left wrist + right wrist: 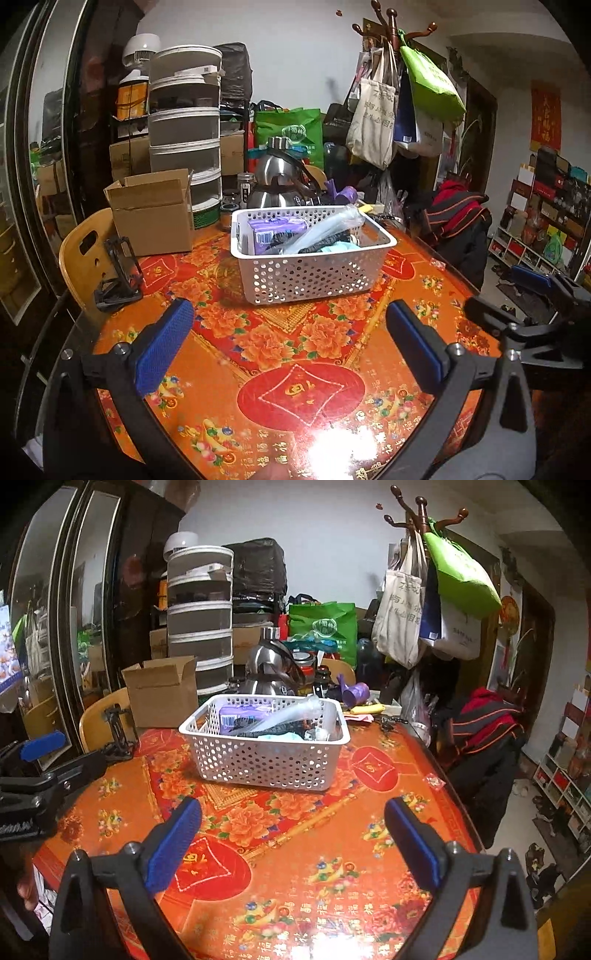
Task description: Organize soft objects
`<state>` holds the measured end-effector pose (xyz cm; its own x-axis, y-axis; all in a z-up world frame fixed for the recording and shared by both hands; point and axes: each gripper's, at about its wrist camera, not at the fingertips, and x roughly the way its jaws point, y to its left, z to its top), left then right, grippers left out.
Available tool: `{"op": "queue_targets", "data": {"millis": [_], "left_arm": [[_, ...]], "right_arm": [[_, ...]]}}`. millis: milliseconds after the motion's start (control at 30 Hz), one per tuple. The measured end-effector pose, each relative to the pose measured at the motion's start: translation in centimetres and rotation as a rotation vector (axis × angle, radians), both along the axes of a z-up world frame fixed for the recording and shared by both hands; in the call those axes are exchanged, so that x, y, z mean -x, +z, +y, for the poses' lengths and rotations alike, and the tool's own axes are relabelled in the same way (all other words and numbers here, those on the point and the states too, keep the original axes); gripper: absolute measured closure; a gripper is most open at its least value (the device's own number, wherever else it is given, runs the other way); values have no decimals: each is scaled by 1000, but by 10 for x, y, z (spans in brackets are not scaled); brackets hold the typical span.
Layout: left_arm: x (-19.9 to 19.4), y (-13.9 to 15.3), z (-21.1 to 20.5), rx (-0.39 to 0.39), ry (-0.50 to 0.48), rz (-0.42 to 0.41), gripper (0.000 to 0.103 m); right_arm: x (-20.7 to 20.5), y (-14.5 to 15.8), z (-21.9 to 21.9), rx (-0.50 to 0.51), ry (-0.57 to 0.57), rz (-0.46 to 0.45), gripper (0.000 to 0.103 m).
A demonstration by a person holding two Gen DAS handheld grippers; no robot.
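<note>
A white perforated basket (314, 275) stands on the round table with the orange-red floral cloth (295, 347). It holds a purple tissue pack (275, 229), a clear plastic-wrapped item (325, 229) and dark and pale blue soft pieces. My left gripper (290, 332) is open and empty, above the cloth in front of the basket. In the right wrist view the basket (269, 760) sits ahead with the purple pack (243, 714) inside. My right gripper (291, 829) is open and empty, also short of the basket.
An open cardboard box (153, 212) and a black folding stand (118, 273) sit at the table's left. A steel kettle (277, 177), jars and a purple cup (354, 694) stand behind the basket. A wooden chair (85, 254) is at the left, clothes on a chair (484, 723) at the right.
</note>
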<state>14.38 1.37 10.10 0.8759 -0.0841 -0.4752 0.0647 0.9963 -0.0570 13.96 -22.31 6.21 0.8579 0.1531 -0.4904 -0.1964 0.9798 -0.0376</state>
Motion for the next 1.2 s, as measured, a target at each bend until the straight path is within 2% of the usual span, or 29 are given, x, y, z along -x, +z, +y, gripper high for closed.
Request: {"op": "queue_targets", "data": {"millis": [233,633,1200], "left_arm": [[-5,-4,0,2,0,23,0],[-20,-13,-2,-4,3,53,0],[-18,-15,-6,-11,-7,62,0]], "right_arm": [[-17,-8,-4,-31,-10,50,4],[-18,-10,-5,-33,-14,55,4],[-18,-12,-8,-34,-27,61,4]]}}
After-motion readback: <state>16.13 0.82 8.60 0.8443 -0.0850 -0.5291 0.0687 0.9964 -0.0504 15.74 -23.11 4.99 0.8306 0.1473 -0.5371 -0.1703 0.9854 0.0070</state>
